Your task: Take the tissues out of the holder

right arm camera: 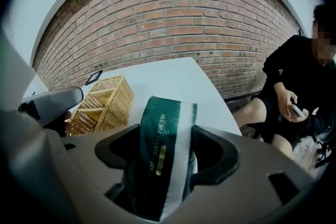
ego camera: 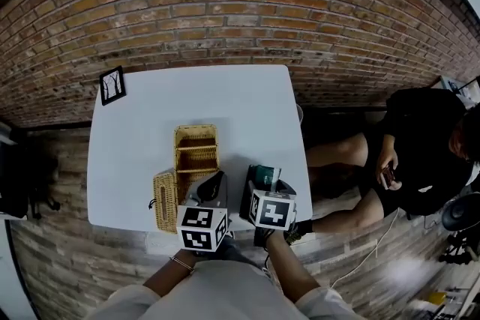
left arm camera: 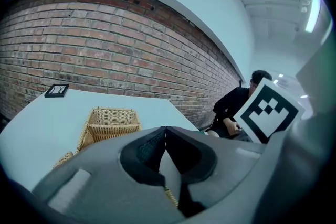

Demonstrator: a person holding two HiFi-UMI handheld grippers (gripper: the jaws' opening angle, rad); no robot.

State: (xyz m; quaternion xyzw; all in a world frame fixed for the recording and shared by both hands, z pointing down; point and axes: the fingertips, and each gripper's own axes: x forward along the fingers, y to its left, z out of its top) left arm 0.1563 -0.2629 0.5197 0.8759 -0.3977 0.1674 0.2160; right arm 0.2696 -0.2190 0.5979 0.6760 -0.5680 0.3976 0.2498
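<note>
I have the tissue pack (right arm camera: 168,113) clamped in the right gripper (right arm camera: 167,152). Its jaws stand wide because the pack fills them, with the pads pressing on the two long sides. The pack is out of the wicker holder (ego camera: 196,150). It hangs over the near right part of the counter (ego camera: 247,109), just right of the holder, with its far end poking out past the fingertips.

I judge the pack light and soft. It is paper in a slick green and white film, so it will squash under pressure and could slide if I ease off too far. Holding it across the narrow width near the middle, as I do now, seems the best place. A grip at one end would let it droop or twist.

From the head view, my right hand tips its gripper steeply down toward the counter. The left gripper (left arm camera: 166,131) sits lower in angle, pointing gently down and away over the near end of the holder. Its jaws are closed tip to tip, and I see nothing pinched between them. A flat wicker piece (ego camera: 165,200), probably the lid, lies just left of it. I can make out no other pack in the holder's compartments.
</note>
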